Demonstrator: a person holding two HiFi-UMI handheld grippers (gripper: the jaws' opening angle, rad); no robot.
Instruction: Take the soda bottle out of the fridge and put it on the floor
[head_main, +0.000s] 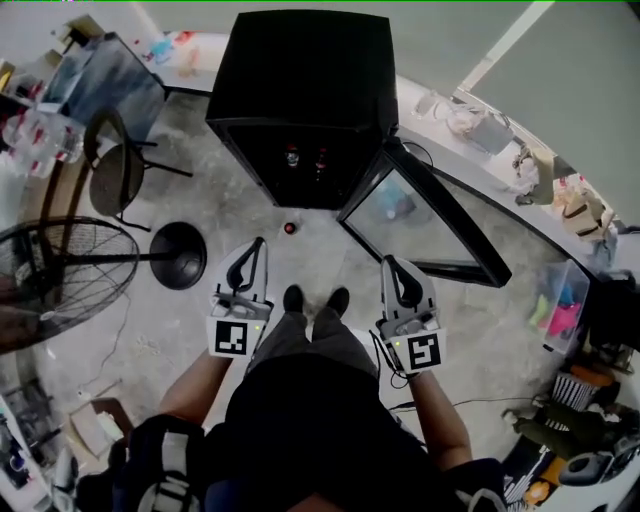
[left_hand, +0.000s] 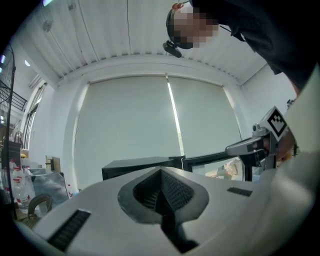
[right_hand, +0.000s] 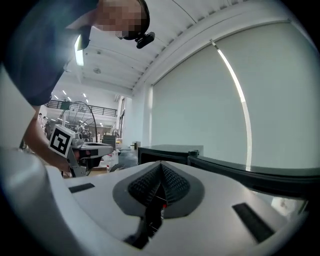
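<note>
The black fridge (head_main: 300, 90) stands ahead with its glass door (head_main: 425, 225) swung open to the right. Two red-capped bottles (head_main: 292, 157) show on a shelf inside. One soda bottle (head_main: 290, 228), dark with a red cap, stands on the floor in front of the fridge. My left gripper (head_main: 258, 245) and right gripper (head_main: 389, 263) are held low on either side of the person's shoes, both shut and empty, short of the bottle. The left gripper view shows shut jaws (left_hand: 161, 192) over the fridge top (left_hand: 140, 165). The right gripper view shows the same (right_hand: 160, 186).
A floor fan (head_main: 55, 275) with a round black base (head_main: 178, 255) stands at the left, a chair (head_main: 115, 170) behind it. Cluttered tables curve along the right (head_main: 520, 170) and the far left (head_main: 90, 70). Bins (head_main: 560, 305) sit at the right.
</note>
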